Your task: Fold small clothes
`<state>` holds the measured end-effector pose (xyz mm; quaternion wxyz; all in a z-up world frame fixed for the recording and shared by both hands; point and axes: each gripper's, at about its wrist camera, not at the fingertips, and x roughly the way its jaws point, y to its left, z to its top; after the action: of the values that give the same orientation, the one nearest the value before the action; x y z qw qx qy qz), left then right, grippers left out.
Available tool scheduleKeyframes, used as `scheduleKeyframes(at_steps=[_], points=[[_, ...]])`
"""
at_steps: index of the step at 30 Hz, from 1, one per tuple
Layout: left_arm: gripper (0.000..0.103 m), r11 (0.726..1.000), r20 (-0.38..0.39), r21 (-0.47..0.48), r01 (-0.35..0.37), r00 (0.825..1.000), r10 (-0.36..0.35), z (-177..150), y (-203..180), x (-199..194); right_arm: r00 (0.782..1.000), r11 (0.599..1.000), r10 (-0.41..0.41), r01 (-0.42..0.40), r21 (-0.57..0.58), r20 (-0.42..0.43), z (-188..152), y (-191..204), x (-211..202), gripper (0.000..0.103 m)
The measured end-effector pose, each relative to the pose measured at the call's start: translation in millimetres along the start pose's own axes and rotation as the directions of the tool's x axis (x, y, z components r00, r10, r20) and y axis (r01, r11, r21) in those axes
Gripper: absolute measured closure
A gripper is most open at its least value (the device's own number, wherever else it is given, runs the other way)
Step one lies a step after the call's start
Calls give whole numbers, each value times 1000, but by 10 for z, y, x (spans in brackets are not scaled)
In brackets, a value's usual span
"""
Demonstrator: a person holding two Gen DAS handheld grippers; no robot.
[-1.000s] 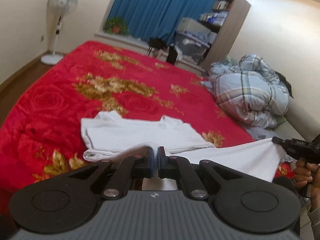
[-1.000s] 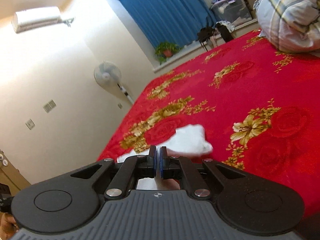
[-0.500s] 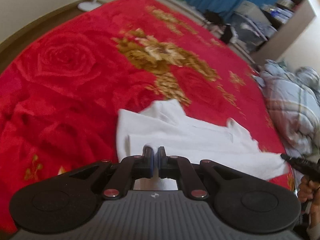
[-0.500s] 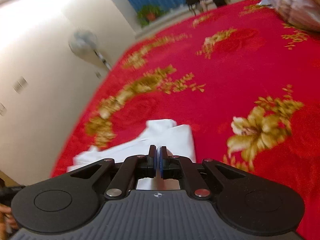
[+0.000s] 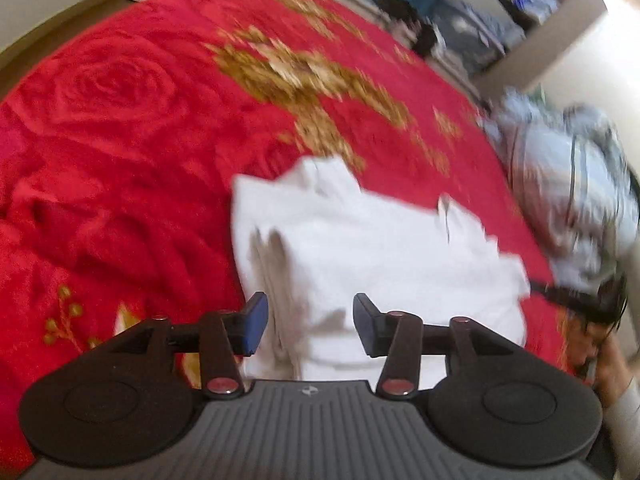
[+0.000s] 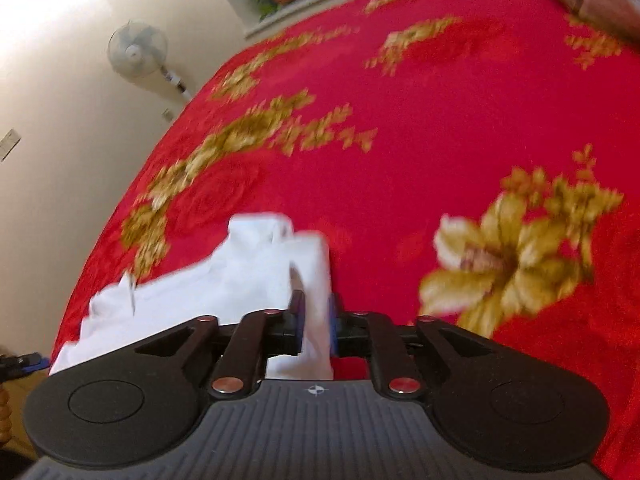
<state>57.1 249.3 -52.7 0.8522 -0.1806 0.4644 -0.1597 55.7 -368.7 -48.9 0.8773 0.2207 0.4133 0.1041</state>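
Two tools (image 5: 306,322) (image 6: 316,330) astride white garment (image 5: 372,248)

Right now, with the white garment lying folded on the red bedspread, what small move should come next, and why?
Probably back both grippers off. The left gripper has just opened and stands clear above the folded white cotton garment. The right gripper has just been opening, though cloth still sits between its pads, so it should open wider first.

Bedroom: red floral bedspread (image 5: 120,128), rumpled quilt (image 5: 576,200).
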Motion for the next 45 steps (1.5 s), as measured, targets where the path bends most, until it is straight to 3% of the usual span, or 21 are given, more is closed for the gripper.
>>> scheduleKeyframes(at_steps=[8, 9, 10, 12, 13, 14, 16, 19, 23, 25, 28, 31, 35, 39, 45], points=[[52, 1000, -36, 23, -22, 999, 23, 112, -190, 266, 999, 998, 33, -33, -49, 2, 26, 180, -12, 78], [61, 999, -42, 24, -29, 999, 30, 129, -198, 299, 999, 998, 43, -42, -44, 16, 59, 183, -36, 76], [79, 999, -50, 29, -37, 998, 38, 140, -193, 319, 999, 998, 47, -46, -49, 20, 76, 179, -43, 69], [94, 998, -56, 40, -53, 997, 55, 174, -193, 348, 1000, 996, 3, -4, -88, -13, 74, 192, 22, 63], [95, 997, -50, 47, -56, 997, 58, 194, -195, 348, 999, 994, -16, 12, -104, -42, 60, 194, 81, 63], [95, 997, -37, 57, -54, 998, 56, 225, -204, 329, 997, 992, -28, 19, -122, -74, 45, 204, 146, 64], [95, 998, 0, 51, -35, 999, 35, 303, -196, 266, 995, 989, 7, -22, -145, -103, 53, 241, 195, 95], [95, 998, 115, -57, 20, 993, -14, 493, -88, 133, 998, 988, 57, -63, -143, -40, 178, 319, 158, 95], [92, 948, 273, -305, 85, 962, 2, 664, 156, 82, 994, 995, 76, -81, 60, 83, 422, 197, 202, 95], [86, 944, 280, -321, 75, 960, 19, 700, 169, 97, 989, 985, 50, -72, 157, 138, 511, 119, 245, 90], [70, 966, 272, -253, 47, 962, 24, 704, 105, 80, 985, 976, -14, -24, 215, 173, 574, 62, 231, 90], [57, 984, 225, -171, -42, 971, 81, 676, 76, 85, 981, 990, -14, -13, 138, 192, 593, 103, 120, 82], [55, 983, 101, -99, -155, 981, 165, 597, 131, 264, 992, 1000, -13, 13, 3, 124, 585, 81, 56, 76], [47, 986, 57, -13, -165, 985, 165, 632, 65, 496, 995, 985, -98, 93, -148, -26, 472, 97, 243, 70], [45, 982, 50, 39, -186, 982, 184, 750, 30, 767, 993, 961, -79, 52, -271, -91, 403, 332, 577, 70]])
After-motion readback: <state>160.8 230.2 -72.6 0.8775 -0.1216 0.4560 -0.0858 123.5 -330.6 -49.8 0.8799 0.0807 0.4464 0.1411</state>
